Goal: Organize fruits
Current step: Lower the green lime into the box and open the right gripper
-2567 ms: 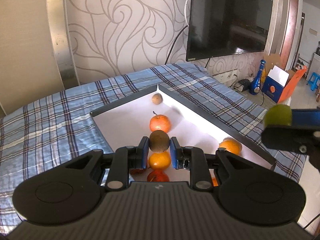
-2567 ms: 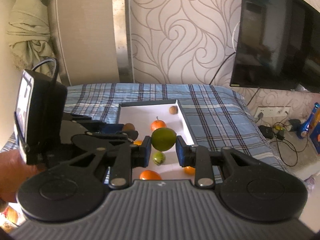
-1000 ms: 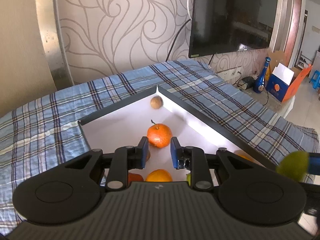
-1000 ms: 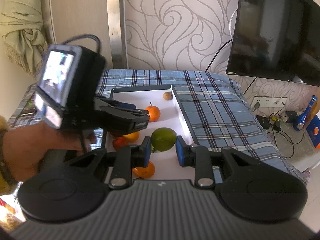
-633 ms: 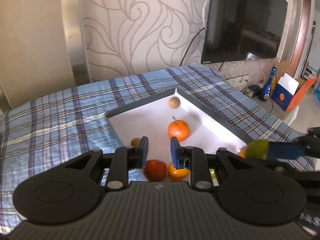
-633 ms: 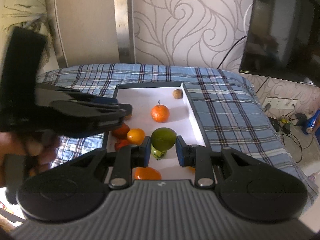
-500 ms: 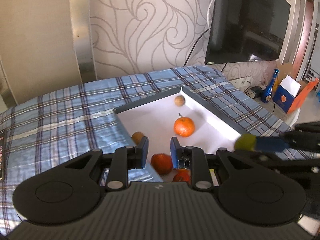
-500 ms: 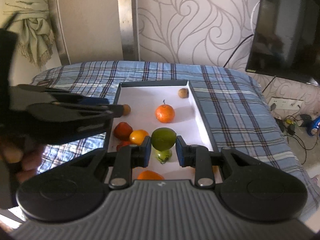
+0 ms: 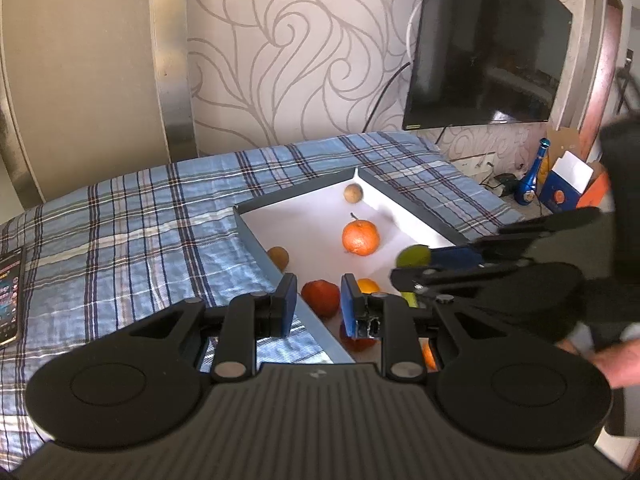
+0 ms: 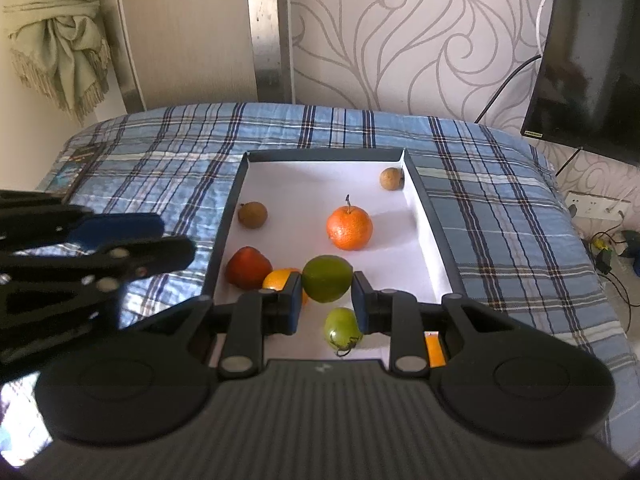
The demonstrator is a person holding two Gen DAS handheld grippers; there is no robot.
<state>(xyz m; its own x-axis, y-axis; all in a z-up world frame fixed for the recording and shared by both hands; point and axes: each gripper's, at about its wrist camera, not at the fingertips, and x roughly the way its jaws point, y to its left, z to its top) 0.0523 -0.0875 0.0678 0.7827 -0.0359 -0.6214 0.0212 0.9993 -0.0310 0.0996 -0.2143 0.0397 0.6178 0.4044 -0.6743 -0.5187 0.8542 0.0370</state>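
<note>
A white box with dark rim [image 10: 432,216] lies on the plaid bed. In it are a stemmed orange [image 10: 349,227], a brown kiwi [image 10: 252,215] by the left wall, a small brown fruit [image 10: 390,178] in the far corner, a red fruit [image 10: 247,267], a small orange [image 10: 277,279] and a small green fruit [image 10: 341,327]. My right gripper [image 10: 326,295] is shut on a green lime [image 10: 327,278] above the box's near half. My left gripper [image 9: 318,303] is open and empty over the box's left edge, with the red fruit [image 9: 321,297] seen between its fingers.
The blue plaid bedspread [image 10: 168,152] surrounds the box. A phone [image 9: 10,296] lies on the bed at far left. A TV [image 9: 484,68] hangs on the patterned wall. A blue bottle [image 9: 534,176] and a carton [image 9: 568,188] stand on the floor at right.
My left gripper let go of the brown kiwi, which now lies by the box's left wall, and drew back left. My right gripper carried the lime in over the box.
</note>
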